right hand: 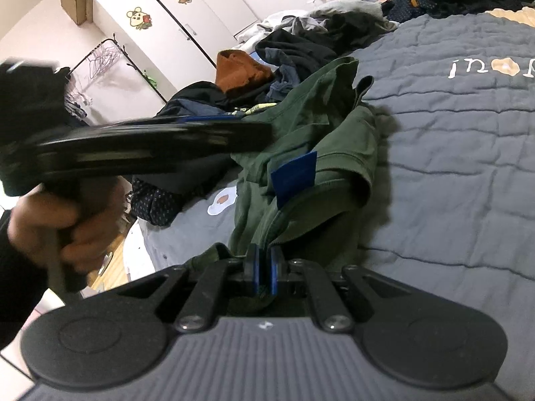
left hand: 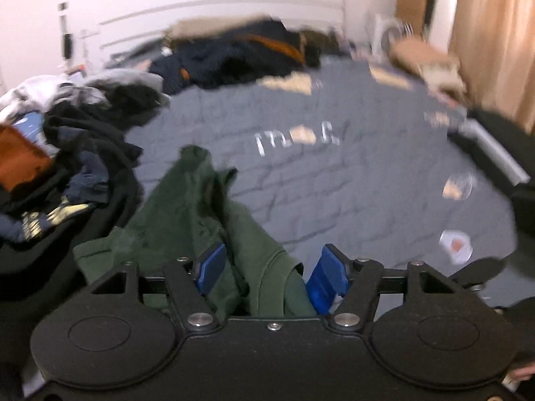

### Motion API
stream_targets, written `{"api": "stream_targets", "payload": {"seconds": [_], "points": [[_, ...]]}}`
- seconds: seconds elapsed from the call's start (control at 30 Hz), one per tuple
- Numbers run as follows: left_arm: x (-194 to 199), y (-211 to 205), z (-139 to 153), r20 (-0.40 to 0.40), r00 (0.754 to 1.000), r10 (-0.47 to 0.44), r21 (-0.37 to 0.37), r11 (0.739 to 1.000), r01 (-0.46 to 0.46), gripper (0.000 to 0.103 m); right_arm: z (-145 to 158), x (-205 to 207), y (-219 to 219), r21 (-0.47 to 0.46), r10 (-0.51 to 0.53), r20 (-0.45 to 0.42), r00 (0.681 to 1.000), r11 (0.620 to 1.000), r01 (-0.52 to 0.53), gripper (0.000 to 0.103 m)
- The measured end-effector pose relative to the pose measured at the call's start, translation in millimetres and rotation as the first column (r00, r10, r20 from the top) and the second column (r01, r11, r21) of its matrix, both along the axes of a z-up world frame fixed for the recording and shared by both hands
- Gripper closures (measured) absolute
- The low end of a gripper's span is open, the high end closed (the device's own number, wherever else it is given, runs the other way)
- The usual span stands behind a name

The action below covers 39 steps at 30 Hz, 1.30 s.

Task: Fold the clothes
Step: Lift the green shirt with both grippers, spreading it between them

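- A green garment (right hand: pixel 321 140) lies rumpled on a grey quilted bedspread (right hand: pixel 451 173), bunched into ridges rather than spread flat, with a heap of dark, unfolded clothes (left hand: pixel 77 167) just beside it toward the bed's edge.
- The right gripper (right hand: pixel 264 274) has its blue pads (right hand: pixel 274 267) pressed nearly together on a fold of the green cloth at the near edge; a sliver of fabric shows between them.
- The left gripper (left hand: pixel 265 272) stands with its jaws spread, green cloth draped in the gap and against one blue pad (left hand: pixel 210 267). The left-wrist view is smeared by motion, so whether any fabric is truly caught there appears doubtful; it looks open.
- In the right-wrist view a hand (right hand: pixel 63 224) grips the handle of the left tool, which crosses above the garment.
- Judged from this, the work in hand is getting the green garment under control at two points so it can be drawn out flat.
- To do that well, the open tool wants a single layer at a hem or shoulder seam, not a thick bunch, well apart from the right tool's pinch.
- Both should then pull outward evenly onto the bare stretch of bedspread, away from the clothes heap, keeping the cloth taut enough to shed its creases before any fold is laid.
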<state>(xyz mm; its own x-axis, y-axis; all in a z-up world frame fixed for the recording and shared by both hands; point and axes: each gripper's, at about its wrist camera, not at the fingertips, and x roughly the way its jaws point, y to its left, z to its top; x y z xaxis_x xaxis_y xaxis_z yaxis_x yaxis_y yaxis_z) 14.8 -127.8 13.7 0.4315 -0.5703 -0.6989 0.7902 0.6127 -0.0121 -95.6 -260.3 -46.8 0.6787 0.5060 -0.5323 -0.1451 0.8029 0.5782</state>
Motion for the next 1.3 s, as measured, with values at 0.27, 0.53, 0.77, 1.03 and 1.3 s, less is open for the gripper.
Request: {"api": "stream_targets", "payload": {"seconds": [0.27, 0.53, 0.77, 1.03, 1.3], "points": [[30.0, -45.6, -49.4, -0.057, 0.998, -0.024, 0.241, 0.97, 0.037, 0.049, -2.3, 1.6, 3.2, -0.017, 0.015, -0.01, 1.0, 1.0, -0.015, 0.096], [41.0, -18.8, -43.5, -0.115, 0.992, 0.046, 0.123, 0.992, -0.031, 0.095, -4.1, 1.4, 2.2, -0.013, 0.003, -0.018, 1.0, 1.0, -0.003, 0.095], [38.5, 55.5, -22.3, -0.172, 0.963, 0.21, -0.229, 0.942, -0.246, 0.096, 2.2, -1.7, -4.7, 0.068, 0.001, 0.016, 1.0, 0.998, -0.002, 0.085], [33.8, 89.4, -16.0, -0.242, 0.93, 0.276, -0.403, 0.843, -0.356, 0.096, 13.9, -8.4, 6.6, 0.148, 0.069, 0.058, 0.996, 0.986, -0.077, 0.067], [32.3, 113.9, -21.5, -0.28, 0.923, 0.263, -0.467, 0.803, -0.37, 0.096, 14.8, -12.7, 37.0, 0.165, 0.16, 0.081, 0.984, 0.971, -0.171, 0.06]]}}
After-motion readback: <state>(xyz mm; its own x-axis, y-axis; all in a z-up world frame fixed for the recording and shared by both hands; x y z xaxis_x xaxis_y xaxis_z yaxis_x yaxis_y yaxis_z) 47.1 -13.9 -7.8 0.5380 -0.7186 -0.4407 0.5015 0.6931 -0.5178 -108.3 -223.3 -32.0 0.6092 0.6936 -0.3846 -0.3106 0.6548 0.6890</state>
